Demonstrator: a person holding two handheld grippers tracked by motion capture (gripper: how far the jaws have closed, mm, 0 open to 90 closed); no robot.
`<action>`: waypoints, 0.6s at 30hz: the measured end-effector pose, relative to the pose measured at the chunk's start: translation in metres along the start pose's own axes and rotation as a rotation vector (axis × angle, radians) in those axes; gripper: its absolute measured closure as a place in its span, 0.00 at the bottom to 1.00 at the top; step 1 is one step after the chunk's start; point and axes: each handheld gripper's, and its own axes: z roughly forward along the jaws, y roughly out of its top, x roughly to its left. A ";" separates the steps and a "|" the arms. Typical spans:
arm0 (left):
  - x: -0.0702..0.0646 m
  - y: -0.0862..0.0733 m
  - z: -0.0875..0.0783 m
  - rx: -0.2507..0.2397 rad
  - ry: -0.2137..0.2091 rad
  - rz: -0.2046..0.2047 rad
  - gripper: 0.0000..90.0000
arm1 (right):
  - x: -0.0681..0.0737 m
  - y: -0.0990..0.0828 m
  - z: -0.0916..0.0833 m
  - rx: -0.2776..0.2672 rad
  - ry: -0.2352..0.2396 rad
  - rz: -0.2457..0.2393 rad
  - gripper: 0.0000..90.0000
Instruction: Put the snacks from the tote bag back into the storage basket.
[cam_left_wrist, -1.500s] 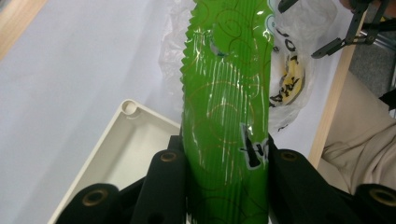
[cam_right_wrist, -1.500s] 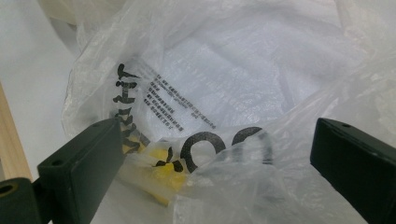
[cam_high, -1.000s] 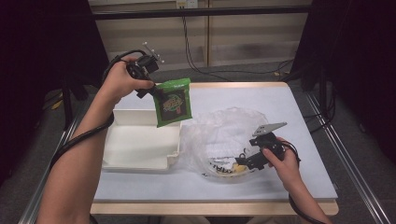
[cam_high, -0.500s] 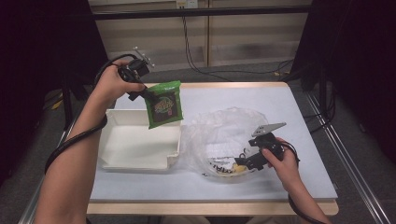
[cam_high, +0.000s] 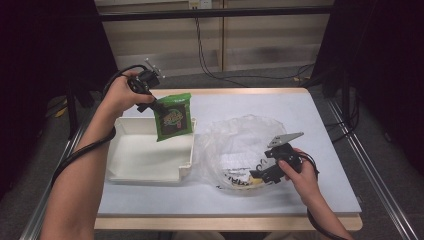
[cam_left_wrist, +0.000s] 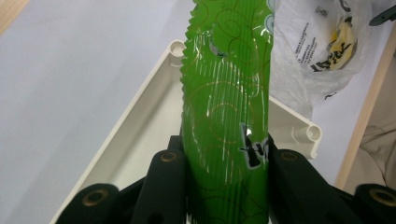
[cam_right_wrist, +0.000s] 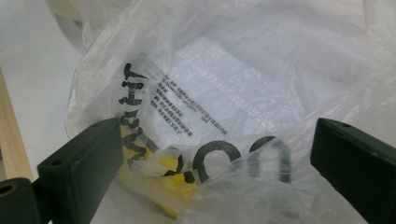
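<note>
Where dark curtains flank it, the pale table (cam_high: 320, 130) bears a white tray (cam_high: 145, 172).

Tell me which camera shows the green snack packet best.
The high view: the whole green packet hangs face-on from the left gripper above the white tray. The left gripper view shows it edge-on, clamped between the jaws, its front unreadable. The right gripper view looks into the plastic bag instead.

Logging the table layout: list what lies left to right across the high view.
Left gripper → white tray → green snack packet → clear plastic bag → right gripper
</note>
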 end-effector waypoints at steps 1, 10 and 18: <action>0.001 0.000 0.002 -0.006 -0.001 -0.015 0.83 | 0.000 0.000 0.000 0.002 0.000 0.001 0.03; 0.017 -0.006 0.020 0.024 -0.011 -0.006 0.82 | -0.001 -0.001 0.002 0.010 -0.005 0.009 0.03; 0.031 -0.012 0.041 0.040 -0.021 -0.010 0.82 | -0.004 -0.002 0.003 0.012 -0.006 0.015 0.03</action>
